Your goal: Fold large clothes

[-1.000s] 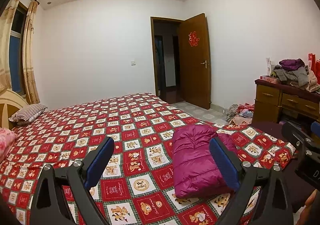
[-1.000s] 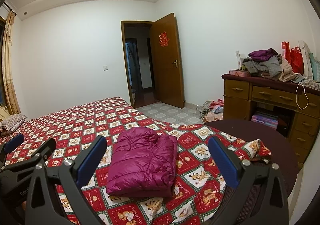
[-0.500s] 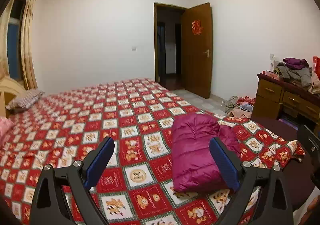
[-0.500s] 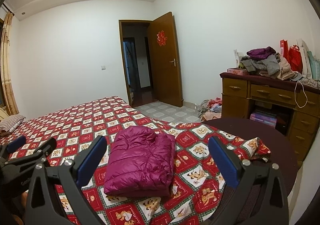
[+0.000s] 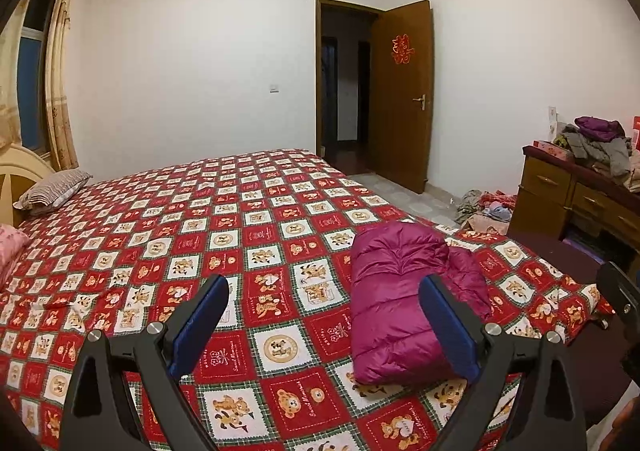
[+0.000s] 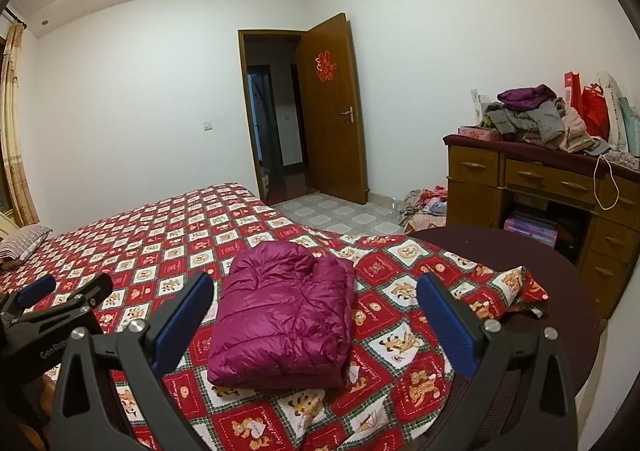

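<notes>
Nearest the lens, the left tool is hanging above the bed with its blue-padded fingers spread wide and nothing between them. The right tool is hovering likewise, its jaws standing wide apart and holding nothing; the left tool is also showing at the lower left of the right wrist view.

Just beyond both tools, the purple puffer jacket is lying folded into a compact rectangle on the red patchwork bedspread, near the bed's foot corner, touching neither tool. A dark maroon sheet is peeking out from under the bedspread at that corner.

Farther off, a striped pillow is resting at the head of the bed. A wooden dresser is carrying a heap of clothes, more clothes are lying on the floor beside it, and the brown door is standing open.
</notes>
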